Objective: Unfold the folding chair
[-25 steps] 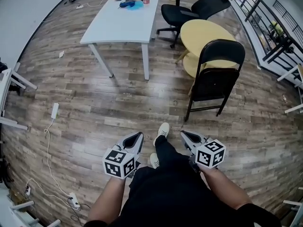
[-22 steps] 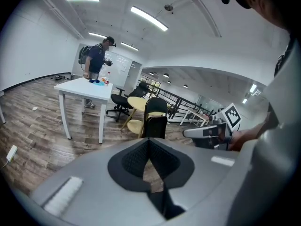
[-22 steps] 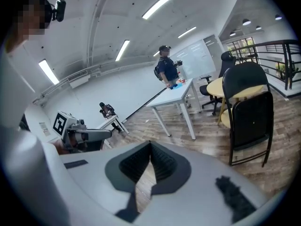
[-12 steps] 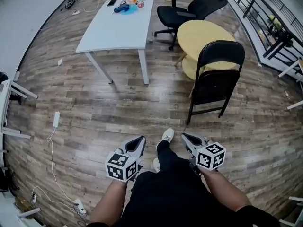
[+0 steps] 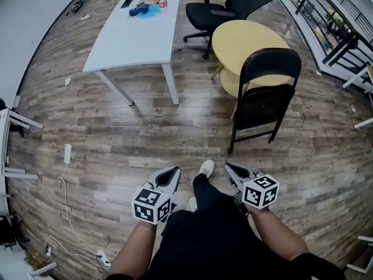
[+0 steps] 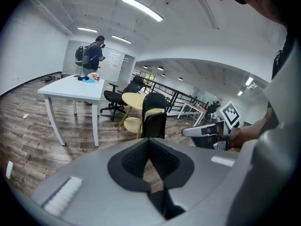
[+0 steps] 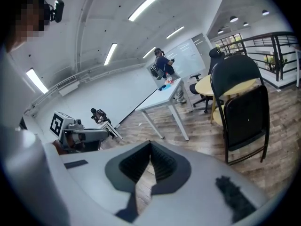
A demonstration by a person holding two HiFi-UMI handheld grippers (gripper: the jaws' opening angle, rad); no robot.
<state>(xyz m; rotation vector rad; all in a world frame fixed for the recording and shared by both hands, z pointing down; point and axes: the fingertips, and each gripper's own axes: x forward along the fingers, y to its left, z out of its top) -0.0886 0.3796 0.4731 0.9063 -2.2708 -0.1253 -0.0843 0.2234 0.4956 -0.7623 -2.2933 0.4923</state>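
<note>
On the wooden floor [image 5: 116, 139] the black folding chair [image 5: 265, 98] stands folded at far right, beside the round yellow table [image 5: 245, 39]. The left gripper [image 5: 171, 172] and the right gripper [image 5: 231, 169] are both closed, empty, well apart from it. Better to open them first, then steady the backrest.

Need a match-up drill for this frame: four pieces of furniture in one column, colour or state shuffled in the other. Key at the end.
1. folding chair
2. round table
3. rectangular table
4. office chair

A. yellow top
B. wheeled base, armrests
C. folded, standing upright
D. white, small items at the far end

Pairs: 1-C, 2-A, 3-D, 4-B
</note>
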